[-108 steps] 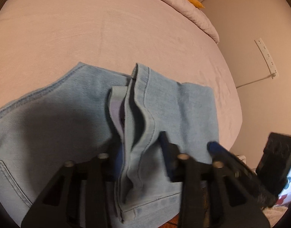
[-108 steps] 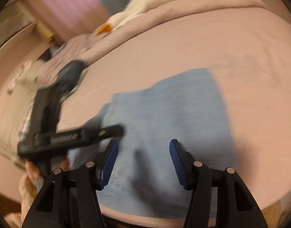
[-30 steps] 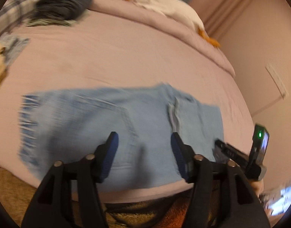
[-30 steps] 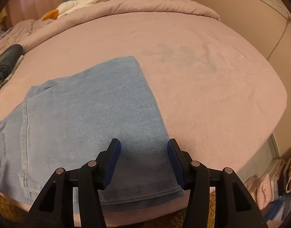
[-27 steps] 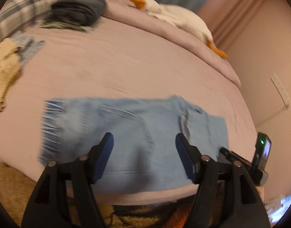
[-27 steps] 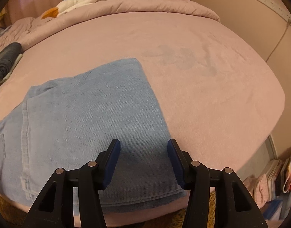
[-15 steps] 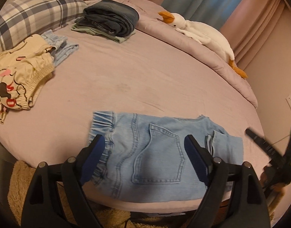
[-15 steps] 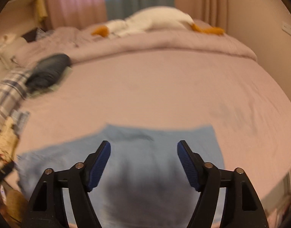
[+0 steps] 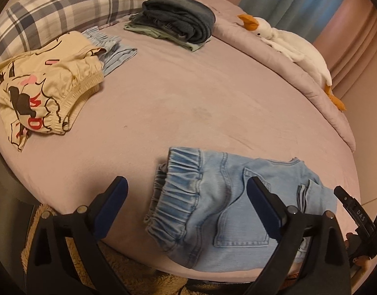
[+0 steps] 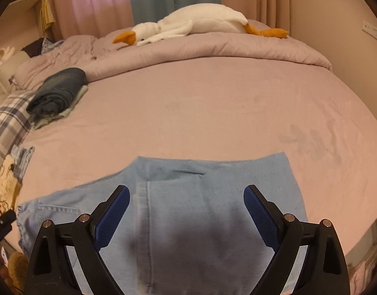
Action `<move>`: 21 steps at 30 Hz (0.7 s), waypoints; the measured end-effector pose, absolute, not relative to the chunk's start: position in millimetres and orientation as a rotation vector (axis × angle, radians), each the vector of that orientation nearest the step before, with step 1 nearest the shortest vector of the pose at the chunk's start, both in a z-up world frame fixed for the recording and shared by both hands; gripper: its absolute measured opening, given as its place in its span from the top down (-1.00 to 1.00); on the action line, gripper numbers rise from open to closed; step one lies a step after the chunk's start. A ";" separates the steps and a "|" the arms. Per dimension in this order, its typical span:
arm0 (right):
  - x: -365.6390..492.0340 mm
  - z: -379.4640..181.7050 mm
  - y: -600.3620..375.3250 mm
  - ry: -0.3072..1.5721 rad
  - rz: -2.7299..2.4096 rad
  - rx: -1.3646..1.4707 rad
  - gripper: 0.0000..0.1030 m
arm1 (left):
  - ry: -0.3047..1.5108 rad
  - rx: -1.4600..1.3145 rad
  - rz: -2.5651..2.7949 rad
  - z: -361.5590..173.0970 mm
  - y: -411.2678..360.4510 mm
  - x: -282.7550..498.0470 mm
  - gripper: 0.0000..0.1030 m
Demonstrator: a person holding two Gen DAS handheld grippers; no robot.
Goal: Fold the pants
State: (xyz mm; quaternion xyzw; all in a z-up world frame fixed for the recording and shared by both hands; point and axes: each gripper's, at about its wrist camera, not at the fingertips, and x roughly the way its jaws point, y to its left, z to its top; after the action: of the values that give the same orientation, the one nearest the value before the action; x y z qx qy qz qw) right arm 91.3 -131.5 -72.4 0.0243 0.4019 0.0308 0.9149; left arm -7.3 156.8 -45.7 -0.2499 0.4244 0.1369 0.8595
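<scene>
With the fold laid down, the jeans point(image 9: 227, 206) lie flat at the near edge of the bed point(image 9: 188, 103), just beyond both grippers. The left gripper point(image 9: 186, 196) and right gripper point(image 10: 186, 204) have just been opening and hang spread and empty, probably freeing the cloth; the right view is slightly blurred.

Beyond the folded pants point(image 9: 227, 204) you have bare bed point(image 9: 188, 93) to pass; printed shorts point(image 9: 43, 91), stacked jeans point(image 9: 178, 19) and plush goose point(image 10: 188, 24) block the edges.
</scene>
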 end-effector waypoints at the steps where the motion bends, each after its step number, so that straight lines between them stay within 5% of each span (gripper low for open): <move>1: 91.6 -73.4 -131.7 0.831 0.061 0.050 -0.82 | 0.893 -0.530 0.285 -47.0 158.1 -7.2 -0.90; 21: 88.4 -81.2 -116.0 0.854 0.127 0.007 -0.82 | 0.977 -0.740 0.200 -83.6 178.4 -6.3 -0.90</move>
State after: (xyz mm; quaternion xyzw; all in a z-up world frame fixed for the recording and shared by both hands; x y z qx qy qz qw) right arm 88.4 -116.0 -81.2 0.0034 0.4137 0.0616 0.9083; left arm -6.3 178.4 -83.6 -0.3466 0.4579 0.0936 0.8133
